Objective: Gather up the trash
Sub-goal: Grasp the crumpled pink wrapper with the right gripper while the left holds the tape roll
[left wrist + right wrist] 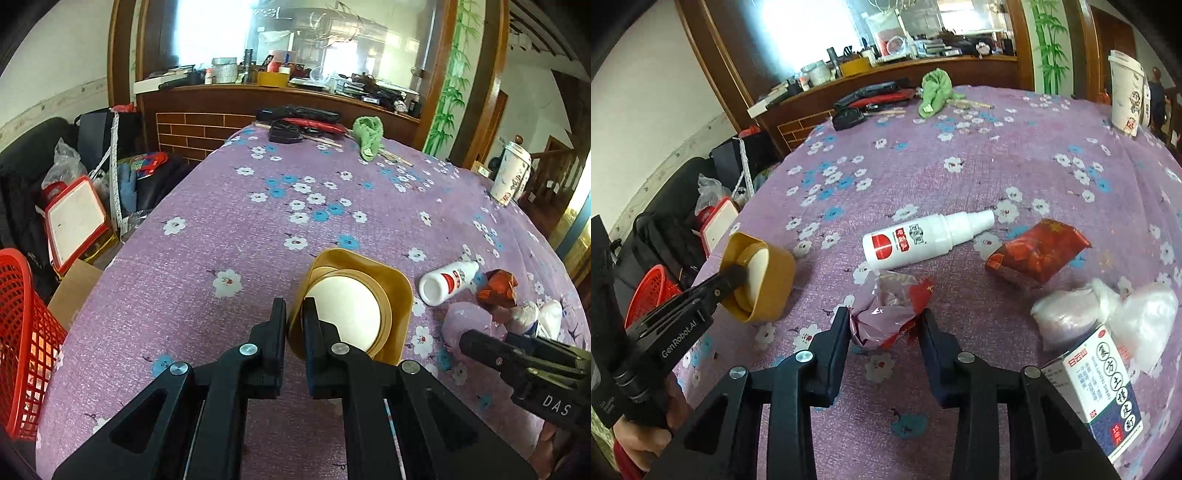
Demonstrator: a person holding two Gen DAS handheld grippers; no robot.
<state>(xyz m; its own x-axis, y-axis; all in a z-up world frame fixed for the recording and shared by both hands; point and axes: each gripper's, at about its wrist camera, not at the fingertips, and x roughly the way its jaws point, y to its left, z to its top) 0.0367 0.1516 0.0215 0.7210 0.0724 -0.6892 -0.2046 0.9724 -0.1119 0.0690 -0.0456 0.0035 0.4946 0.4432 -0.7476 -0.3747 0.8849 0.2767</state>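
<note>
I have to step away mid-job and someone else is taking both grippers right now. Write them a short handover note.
Left gripper: shut on the rim of the gold container, held tipped on its side over the tablecloth.
Right gripper: jaws either side of the crumpled wrapper, pads at its edges; a firm grip is not clear.
On the cloth: white spray bottle, red packet, white plastic bags, medicine box.
Red basket sits off the table's left edge.
Done: nothing visibly binned yet.
Left: secure the wrapper, then collect the remaining trash.
</note>
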